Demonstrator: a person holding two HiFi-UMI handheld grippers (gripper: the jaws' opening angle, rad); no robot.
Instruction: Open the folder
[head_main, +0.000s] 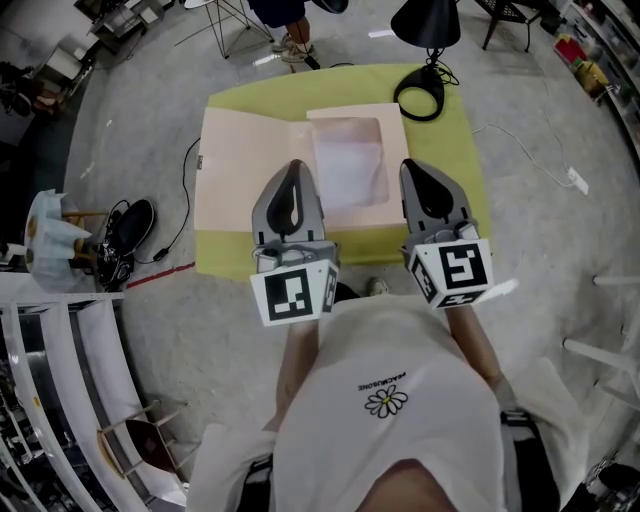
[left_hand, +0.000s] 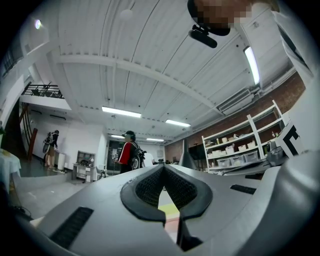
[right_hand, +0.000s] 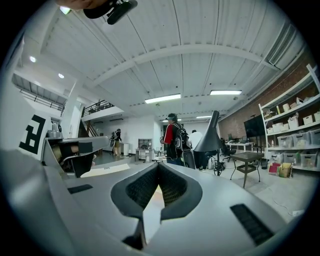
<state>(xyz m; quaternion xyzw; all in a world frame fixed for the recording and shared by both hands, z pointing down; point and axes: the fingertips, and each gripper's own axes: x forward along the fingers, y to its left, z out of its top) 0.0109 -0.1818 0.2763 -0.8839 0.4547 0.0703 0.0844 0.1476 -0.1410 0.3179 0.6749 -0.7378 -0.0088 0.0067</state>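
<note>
Both hands are held out in front of the person's torso, side by side, over the near half of the worktop (head_main: 455, 150). Forearms run roughly parallel.

Left gripper (head_main: 294, 166): points away from the person, nose tilted slightly upward. Marker cube (head_main: 293, 293) sits at its rear, close to the white shirt. In the left gripper view the fingers (left_hand: 150, 187) are pressed together at the tips, with nothing pinched. Only a sliver of yellow-green and pink surface shows through the notch below the tips.

Right gripper (head_main: 413, 165): points the same way, about level. Its marker cube (head_main: 455, 270) is just right of the left one. In the right gripper view the fingers (right_hand: 172, 186) also meet at the tips and hold nothing.

Folder (head_main: 245, 165): pale pink, lying flat and spread in 2 panels on the yellow-green worktop, far of centre.
- The left panel is plain.
- The right panel carries a rectangular window showing a whitish, translucent sheet.
- Seen from the head view, the left gripper's nose overlaps the fold line beside the window.
- The right gripper's nose overlaps the folder's right edge.
- Contact with the folder cannot be told from any view.

A black lamp (head_main: 425, 35) stands at the far right edge of the worktop, apart from the folder.
</note>
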